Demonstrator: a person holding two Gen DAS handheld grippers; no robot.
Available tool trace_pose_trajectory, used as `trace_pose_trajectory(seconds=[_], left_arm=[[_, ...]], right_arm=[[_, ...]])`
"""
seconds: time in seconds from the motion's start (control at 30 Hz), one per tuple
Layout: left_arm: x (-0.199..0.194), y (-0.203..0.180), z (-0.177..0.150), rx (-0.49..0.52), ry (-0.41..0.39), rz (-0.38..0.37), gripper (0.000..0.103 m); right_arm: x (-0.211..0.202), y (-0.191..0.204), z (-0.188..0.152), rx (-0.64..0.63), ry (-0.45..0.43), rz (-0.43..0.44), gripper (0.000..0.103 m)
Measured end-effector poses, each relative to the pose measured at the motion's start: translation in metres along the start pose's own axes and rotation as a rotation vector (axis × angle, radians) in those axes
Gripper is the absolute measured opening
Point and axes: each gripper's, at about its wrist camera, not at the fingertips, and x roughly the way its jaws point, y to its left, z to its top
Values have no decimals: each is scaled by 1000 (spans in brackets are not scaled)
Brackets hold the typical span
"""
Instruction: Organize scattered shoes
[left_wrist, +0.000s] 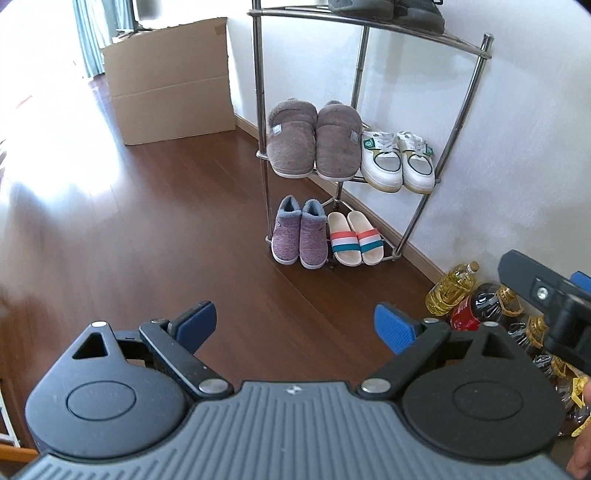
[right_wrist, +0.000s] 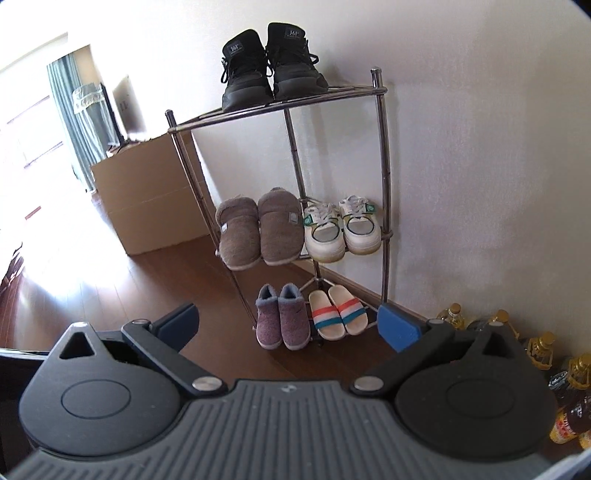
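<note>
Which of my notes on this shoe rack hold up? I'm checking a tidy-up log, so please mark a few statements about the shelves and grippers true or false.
1. The black sneakers stand on the top shelf of the rack. True.
2. The striped slides share the middle shelf with the brown slippers. False: the slides are on the bottom shelf, beside the purple slippers.
3. The white sneakers sit right of the brown slippers. True.
4. The left gripper holds a shoe. False: it is open and empty.
5. The right gripper is open. True.
6. Loose shoes lie on the floor. False: none is visible there.
</note>
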Motion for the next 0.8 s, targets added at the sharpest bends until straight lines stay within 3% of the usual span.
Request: trace_pose_trajectory(seconds=[0.37,0.6,0.8], left_arm=[[-49,3,-17,-1,-26,58,95],[-82,8,-14,-14,-68,82,95],[-108,11,-11,-40,-114,66,95]], right_arm=[[-35,5,14,-43,43,-67,102],[-65,9,23,-73,-75,-142,102],[-89,5,40,2,-146,-109,102]])
